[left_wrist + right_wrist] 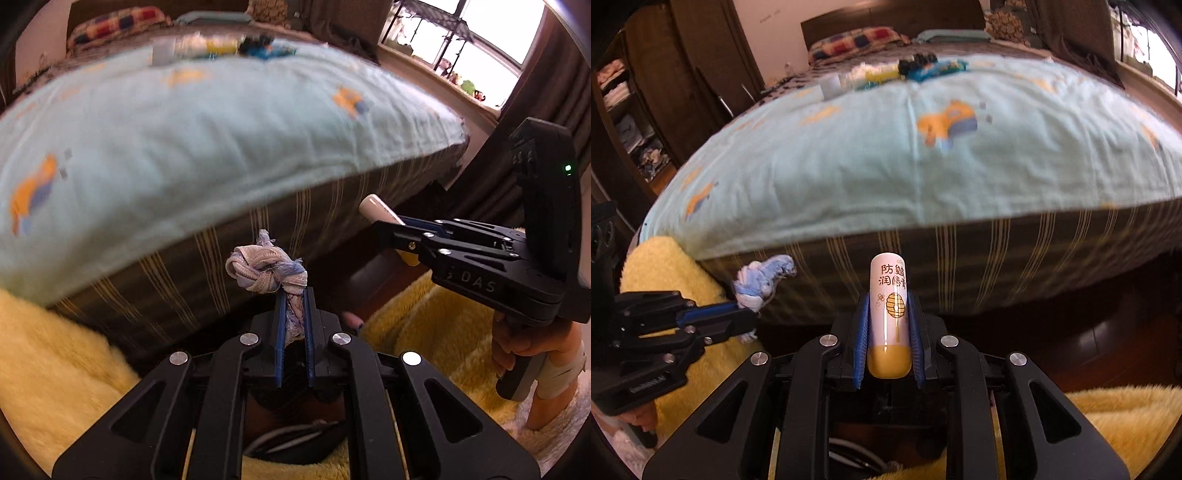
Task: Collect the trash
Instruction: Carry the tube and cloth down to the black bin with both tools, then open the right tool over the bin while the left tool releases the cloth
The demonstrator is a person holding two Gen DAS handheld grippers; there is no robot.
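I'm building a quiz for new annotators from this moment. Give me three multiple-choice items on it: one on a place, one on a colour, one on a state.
1. Where do the leftover small items lie?
A. on the far part of the bed
B. on the yellow rug
C. on the window sill

2. What colour is the bottom end of the tube?
A. green
B. yellow
C. red

3. What is the left gripper doing?
A. open and empty
B. shut on the rag
C. shut on the tube

Key:
1 A: the items sit on the bed, far from the near edge.
2 B: the tube in the right gripper is white above and yellow at its base.
3 B: the left gripper pinches the knotted rag between its blue pads.
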